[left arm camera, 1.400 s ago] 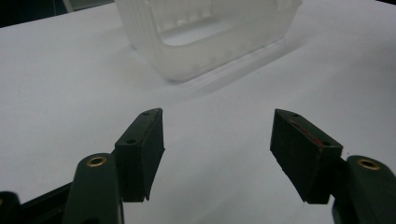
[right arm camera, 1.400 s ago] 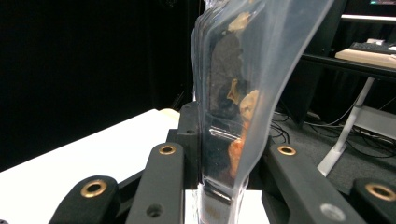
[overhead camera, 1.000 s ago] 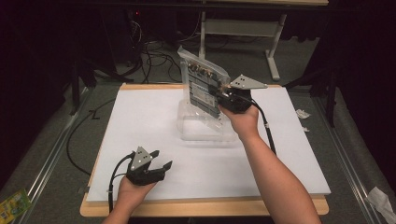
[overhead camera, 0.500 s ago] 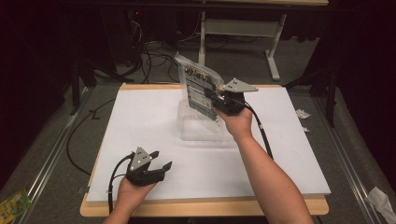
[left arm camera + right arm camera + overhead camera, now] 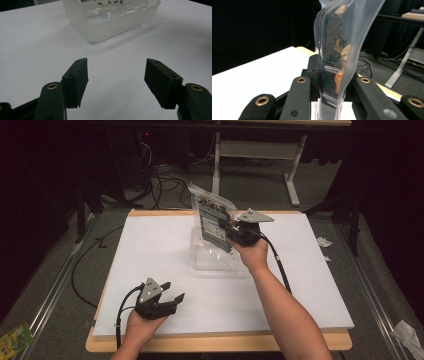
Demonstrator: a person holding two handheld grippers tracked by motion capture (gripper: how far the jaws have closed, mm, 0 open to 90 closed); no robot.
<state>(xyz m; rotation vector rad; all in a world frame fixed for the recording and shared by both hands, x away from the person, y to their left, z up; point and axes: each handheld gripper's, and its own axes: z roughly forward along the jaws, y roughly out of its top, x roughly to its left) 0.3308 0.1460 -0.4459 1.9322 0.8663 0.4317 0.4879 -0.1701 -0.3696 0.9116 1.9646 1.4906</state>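
Our right claw (image 5: 231, 231) is clamped on a clear bag (image 5: 212, 217) of dark parts, held upright at upper centre above the clear plastic tub (image 5: 216, 257). Our left claw (image 5: 167, 301), jaws spread and holding nothing, rests on the white surface (image 5: 150, 250) at lower left.

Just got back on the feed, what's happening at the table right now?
A person works with a gripper in each hand. The right gripper is shut on a clear plastic bag with a dark flat item inside, holding it upright above a clear plastic bin on the white table. The bag's lower end looks to be at or just over the bin; whether it touches is unclear. The left gripper rests open near the table's front edge, holding nothing.
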